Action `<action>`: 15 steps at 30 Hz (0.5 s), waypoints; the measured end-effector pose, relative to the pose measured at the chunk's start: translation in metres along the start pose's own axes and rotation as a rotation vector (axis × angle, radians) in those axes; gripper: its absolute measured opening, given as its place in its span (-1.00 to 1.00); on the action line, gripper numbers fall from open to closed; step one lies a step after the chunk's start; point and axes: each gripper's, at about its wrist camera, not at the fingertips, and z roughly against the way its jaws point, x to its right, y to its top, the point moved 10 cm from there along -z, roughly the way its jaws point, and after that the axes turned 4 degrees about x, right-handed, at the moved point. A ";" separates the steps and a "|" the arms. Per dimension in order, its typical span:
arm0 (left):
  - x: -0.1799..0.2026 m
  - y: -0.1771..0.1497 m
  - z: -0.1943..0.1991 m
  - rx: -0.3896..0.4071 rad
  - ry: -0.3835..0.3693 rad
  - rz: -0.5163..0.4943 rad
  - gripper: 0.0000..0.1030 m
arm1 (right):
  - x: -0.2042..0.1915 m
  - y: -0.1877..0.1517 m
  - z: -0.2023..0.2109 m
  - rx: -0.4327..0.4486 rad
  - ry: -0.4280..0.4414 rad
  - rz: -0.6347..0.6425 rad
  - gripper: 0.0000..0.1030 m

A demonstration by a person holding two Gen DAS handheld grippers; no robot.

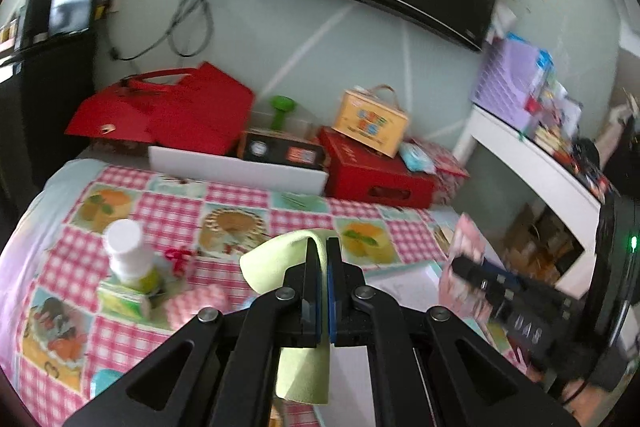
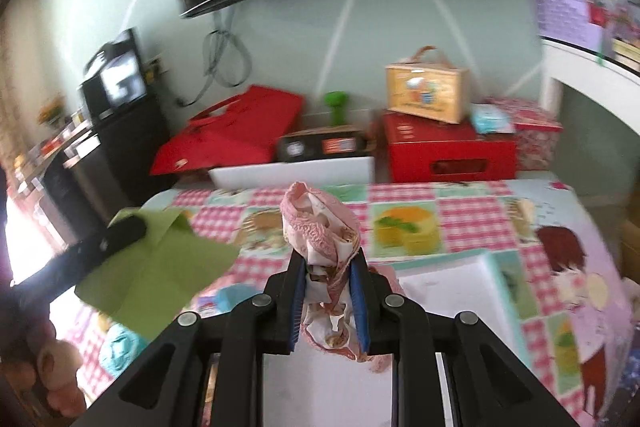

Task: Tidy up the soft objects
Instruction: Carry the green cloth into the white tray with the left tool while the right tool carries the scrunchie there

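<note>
My left gripper (image 1: 322, 247) is shut on a pale green cloth (image 1: 276, 261), held above the checkered table; the cloth also shows in the right wrist view (image 2: 160, 275) at the left. My right gripper (image 2: 328, 263) is shut on a bunched pink and white patterned cloth (image 2: 320, 223), held above a white tray (image 2: 448, 283). In the left wrist view the right gripper (image 1: 464, 267) shows blurred at the right with the pink cloth (image 1: 468, 239). A folded pink checkered cloth (image 1: 196, 307) lies on the table.
A white bottle (image 1: 128, 255) on a green box (image 1: 124, 301) stands at the left of the table. A long white tray (image 1: 236, 165), red boxes (image 1: 376, 167), a red bag (image 1: 168, 107) and a yellow case (image 1: 370, 121) line the back. A white shelf (image 1: 540, 163) stands right.
</note>
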 end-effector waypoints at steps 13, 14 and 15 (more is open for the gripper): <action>0.085 -0.043 -0.039 -0.111 -0.104 -0.143 -0.97 | 0.116 -0.008 0.002 -0.031 -0.278 -0.088 -0.56; 0.089 -0.047 -0.043 -0.117 -0.109 -0.150 -0.97 | 0.120 -0.011 0.000 -0.041 -0.288 -0.089 -0.56; 0.092 -0.049 -0.047 -0.124 -0.112 -0.154 -0.97 | 0.123 -0.014 -0.004 -0.052 -0.292 -0.094 -0.56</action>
